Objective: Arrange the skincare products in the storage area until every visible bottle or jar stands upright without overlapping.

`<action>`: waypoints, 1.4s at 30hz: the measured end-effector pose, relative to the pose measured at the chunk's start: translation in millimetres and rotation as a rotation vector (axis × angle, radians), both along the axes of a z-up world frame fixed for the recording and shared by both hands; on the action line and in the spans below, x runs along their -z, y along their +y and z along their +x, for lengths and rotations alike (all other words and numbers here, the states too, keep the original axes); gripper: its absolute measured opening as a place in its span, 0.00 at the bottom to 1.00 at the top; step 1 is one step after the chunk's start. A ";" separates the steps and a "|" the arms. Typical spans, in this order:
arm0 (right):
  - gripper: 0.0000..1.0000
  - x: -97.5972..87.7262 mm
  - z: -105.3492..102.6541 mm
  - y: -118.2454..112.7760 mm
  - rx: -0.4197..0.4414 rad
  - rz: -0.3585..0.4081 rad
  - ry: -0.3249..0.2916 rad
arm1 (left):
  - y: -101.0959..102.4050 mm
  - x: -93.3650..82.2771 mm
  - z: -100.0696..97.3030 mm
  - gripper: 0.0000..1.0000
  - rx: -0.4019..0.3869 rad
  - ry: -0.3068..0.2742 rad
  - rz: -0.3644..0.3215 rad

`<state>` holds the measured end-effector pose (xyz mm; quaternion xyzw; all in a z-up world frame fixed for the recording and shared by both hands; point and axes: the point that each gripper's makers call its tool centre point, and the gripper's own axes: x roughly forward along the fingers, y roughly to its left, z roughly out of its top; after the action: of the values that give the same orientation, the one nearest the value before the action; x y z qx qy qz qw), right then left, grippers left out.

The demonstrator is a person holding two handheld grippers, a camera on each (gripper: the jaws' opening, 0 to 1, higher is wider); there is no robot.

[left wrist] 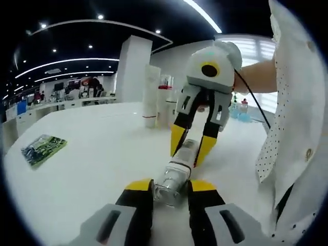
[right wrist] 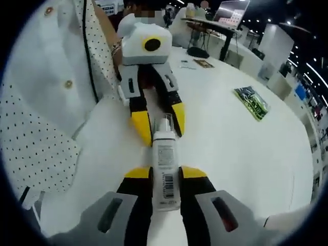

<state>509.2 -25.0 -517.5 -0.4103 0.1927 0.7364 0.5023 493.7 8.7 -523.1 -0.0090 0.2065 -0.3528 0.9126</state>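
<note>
A white skincare bottle point(left wrist: 177, 171) with a clear cap lies level just above the white table point(left wrist: 102, 154), held between both grippers. In the left gripper view my left gripper point(left wrist: 170, 185) is shut on the clear cap end. My right gripper point(left wrist: 191, 144) comes in from the top right and clamps the far end. In the right gripper view my right gripper point(right wrist: 165, 173) is shut on the bottle point(right wrist: 165, 154) at its barcode label, and my left gripper point(right wrist: 160, 124) faces it, closed around the cap.
Two tall white bottles point(left wrist: 151, 97) and a red-capped jar point(left wrist: 165, 92) stand upright at the back of the table. A green packet point(left wrist: 43, 148) point(right wrist: 252, 102) lies flat off to the side. A person's white dotted shirt point(left wrist: 292, 128) point(right wrist: 46, 102) is close by.
</note>
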 end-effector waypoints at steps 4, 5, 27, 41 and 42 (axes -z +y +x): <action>0.23 1.9 4.0 0.1 0.053 -0.001 -0.080 | -6.3 -1.9 -8.7 0.20 0.020 0.120 0.007; 0.25 2.4 6.2 1.8 0.085 0.018 -0.107 | -7.6 -4.0 -10.7 0.19 0.000 0.165 -0.022; 0.21 -23.3 49.4 10.6 0.642 0.282 -0.192 | -24.2 -96.2 37.1 0.18 -0.205 0.148 -0.181; 0.21 -21.2 33.5 13.3 0.872 0.415 0.161 | -44.9 -103.5 55.6 0.18 -0.144 0.083 -0.080; 0.21 -22.0 34.2 13.7 0.886 0.436 0.180 | -47.1 -103.8 56.7 0.18 -0.137 0.074 -0.071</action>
<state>543.5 -11.3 -495.5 -0.1092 0.2329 0.5078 0.8222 550.4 -38.4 -419.3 -0.0686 0.2263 -0.2959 0.9255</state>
